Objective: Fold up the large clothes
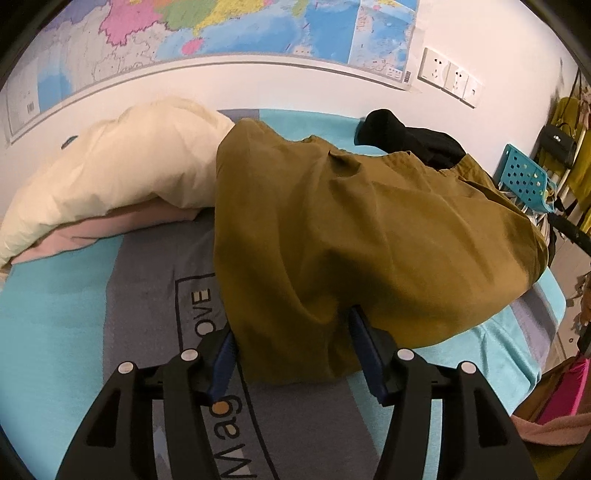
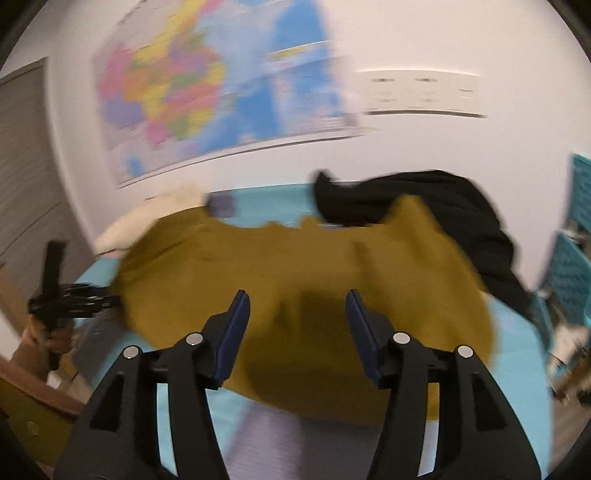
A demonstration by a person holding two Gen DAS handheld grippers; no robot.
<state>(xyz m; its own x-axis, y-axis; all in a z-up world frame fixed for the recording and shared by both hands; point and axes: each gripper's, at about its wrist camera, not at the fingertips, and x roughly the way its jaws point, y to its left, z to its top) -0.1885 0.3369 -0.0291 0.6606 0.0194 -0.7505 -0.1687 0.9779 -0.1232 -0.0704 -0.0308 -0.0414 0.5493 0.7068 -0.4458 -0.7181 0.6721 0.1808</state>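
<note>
Left hand-held gripper [image 1: 291,343] low over the bed, jaws spread; near hem of the olive-brown garment [image 1: 351,229] bunched between the blue pads [image 1: 364,343], cloth brushing both inner faces, not squeezed. Beneath: bed cover [image 1: 74,314] in turquoise with a grey panel and partly legible lettering, half hidden under the hem.

Garment draped in one broad mound across the middle of the bed, creased, running away toward the wall and off to the right edge. Cream duvet [image 1: 122,173] heaped on the left, touching the garment's far-left side, a pink layer showing under its near edge. Black clothing [image 1: 410,142] at the far end, partly tucked behind the olive cloth. Turquoise perforated basket [image 1: 524,177] off the right edge of the bed. Wall beyond: coloured map [image 1: 258,33], row of white sockets [image 1: 448,75].

Right wrist view, smeared by motion: right hand-held gripper [image 2: 297,328] also spread, nothing between the pads, hanging above the garment [image 2: 295,266] and clear of it. Same black clothing [image 2: 443,206] behind and right. At far left, the other gripper in a person's hand [image 2: 55,332], at the garment's left edge.
</note>
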